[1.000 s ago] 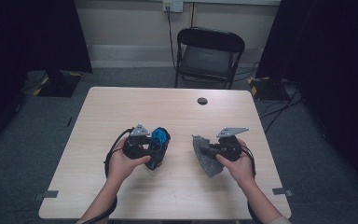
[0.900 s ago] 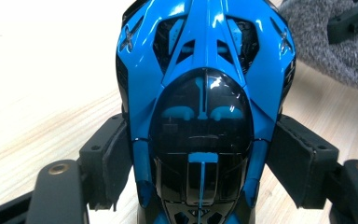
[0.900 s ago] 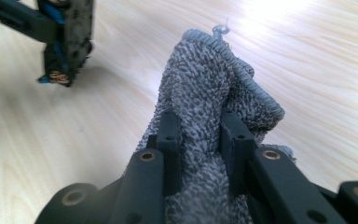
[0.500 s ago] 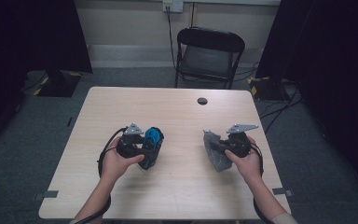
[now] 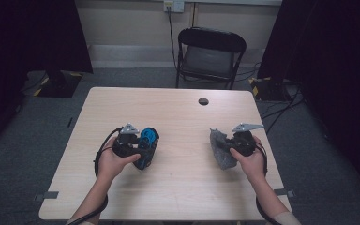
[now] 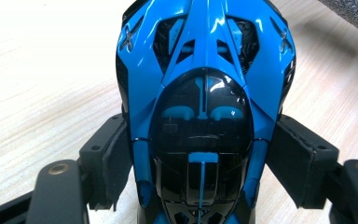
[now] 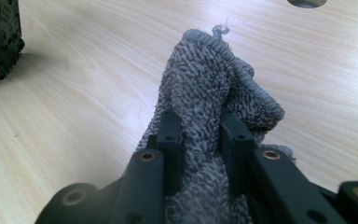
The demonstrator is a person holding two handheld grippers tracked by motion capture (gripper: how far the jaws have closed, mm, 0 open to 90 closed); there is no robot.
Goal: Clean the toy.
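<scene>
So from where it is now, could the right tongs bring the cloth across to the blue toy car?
Probably yes. The right tongs grip the grey cloth, the left tongs hold the blue toy car opposite, and bare table lies between them. The only other thing there, a dark hole, sits farther back.

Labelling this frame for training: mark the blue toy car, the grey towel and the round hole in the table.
blue toy car (image 6: 205, 116), left gripper view, on its dark cockpit canopy.
grey towel (image 7: 214, 79), right gripper view, on the upper fold.
round hole (image 5: 203, 101), high view, on its centre.
</scene>
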